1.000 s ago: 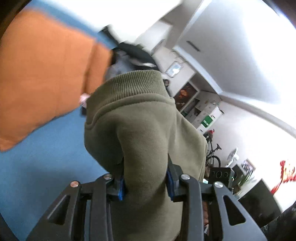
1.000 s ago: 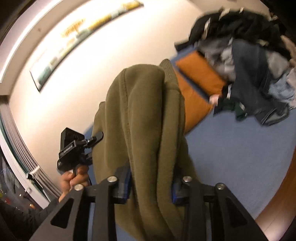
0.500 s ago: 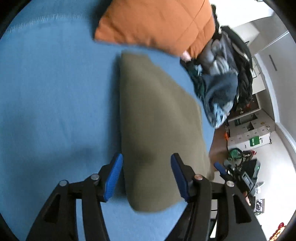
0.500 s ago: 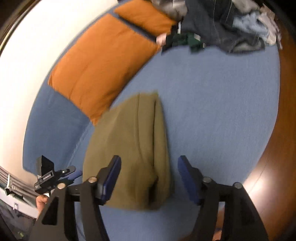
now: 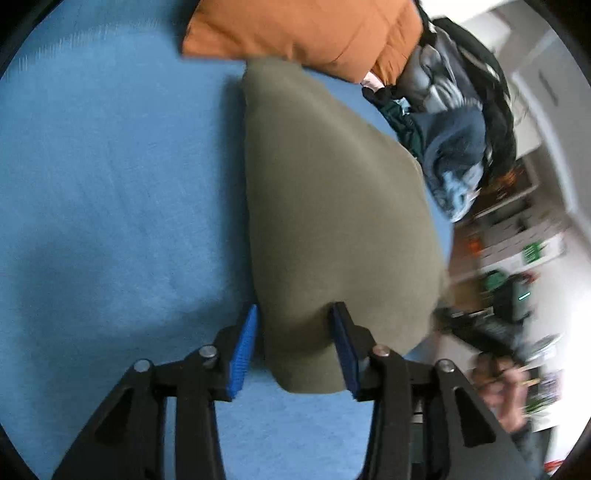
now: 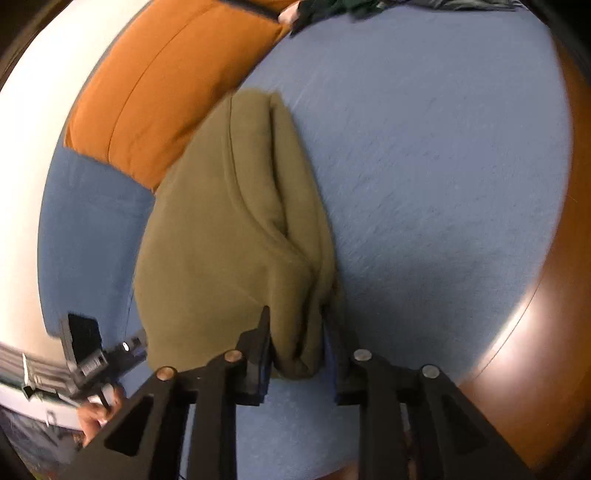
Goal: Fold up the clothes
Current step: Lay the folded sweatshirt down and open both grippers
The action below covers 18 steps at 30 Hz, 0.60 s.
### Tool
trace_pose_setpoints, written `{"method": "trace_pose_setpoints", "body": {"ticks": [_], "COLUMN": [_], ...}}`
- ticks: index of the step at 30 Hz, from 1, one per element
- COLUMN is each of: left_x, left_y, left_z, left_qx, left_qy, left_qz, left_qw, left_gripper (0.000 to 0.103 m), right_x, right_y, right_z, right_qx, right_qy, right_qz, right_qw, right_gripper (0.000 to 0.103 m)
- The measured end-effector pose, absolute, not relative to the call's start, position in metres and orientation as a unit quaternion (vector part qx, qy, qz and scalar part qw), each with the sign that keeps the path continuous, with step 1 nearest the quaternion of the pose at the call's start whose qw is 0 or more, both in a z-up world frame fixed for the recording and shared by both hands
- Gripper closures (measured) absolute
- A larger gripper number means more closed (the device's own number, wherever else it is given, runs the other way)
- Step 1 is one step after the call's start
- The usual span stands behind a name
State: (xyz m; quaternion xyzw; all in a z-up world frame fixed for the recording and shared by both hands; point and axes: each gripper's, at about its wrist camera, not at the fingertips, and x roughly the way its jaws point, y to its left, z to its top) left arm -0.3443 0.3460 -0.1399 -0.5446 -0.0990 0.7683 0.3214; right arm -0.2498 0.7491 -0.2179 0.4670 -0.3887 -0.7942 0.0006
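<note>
On the blue sofa seat [image 5: 110, 177] lies the folded olive sweatshirt [image 5: 332, 206], its far end just under the edge of the orange cushion [image 5: 306, 29]. In the left wrist view the left tool [image 5: 295, 343] has its blue-padded fingers [image 5: 242, 343] parted on either side of the sweatshirt's near corner; the pads stand at the cloth's edges, and the cloth between them looks flat and unpinched, so the jaws read as open. Beyond the sweatshirt, to the right, a heap of dark and grey clothes [image 5: 454, 122] rests on the seat against the cushion. Farther right the room is blurred: white shelving and dark shapes show, but nothing there can be made out clearly.

From the right wrist view, the right tool [image 6: 297, 343] sits at the other near corner of the sweatshirt [image 6: 229, 221]. Its fingers [image 6: 258, 343] are close together, with a bunched fold of olive cloth squeezed between them, so this tool is gripping the sweatshirt. Several layers and a rolled seam run away from the grip toward the cushion [image 6: 166, 85]. At lower left of this view a hand [image 6: 98, 413] holds the handle of the left tool [image 6: 96, 354], beside the sweatshirt's left edge. To the right, the seat [image 6: 443, 166] ends at a brown wooden floor [image 6: 546, 350].
</note>
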Motion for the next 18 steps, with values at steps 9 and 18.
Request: {"method": "trace_pose_setpoints", "body": {"ticks": [9,18], "left_x": [-0.313,-0.294], "left_y": [0.382,0.387], "left_z": [-0.126,-0.120], "left_qx": [-0.496,-0.477], "left_qy": [0.086,0.128], "left_qz": [0.811,0.816], "left_qw": [0.297,0.302], "left_gripper": [0.079,0.075], "right_x": [-0.238,-0.244], "right_y": [0.710,0.724], "right_z": [-0.181,-0.214], "right_qx": [0.465,0.508], "right_qy": [-0.233,-0.248], "right_qz": [-0.852,-0.817], "right_qw": [-0.057,-0.116], "right_gripper": [0.075,0.068]}}
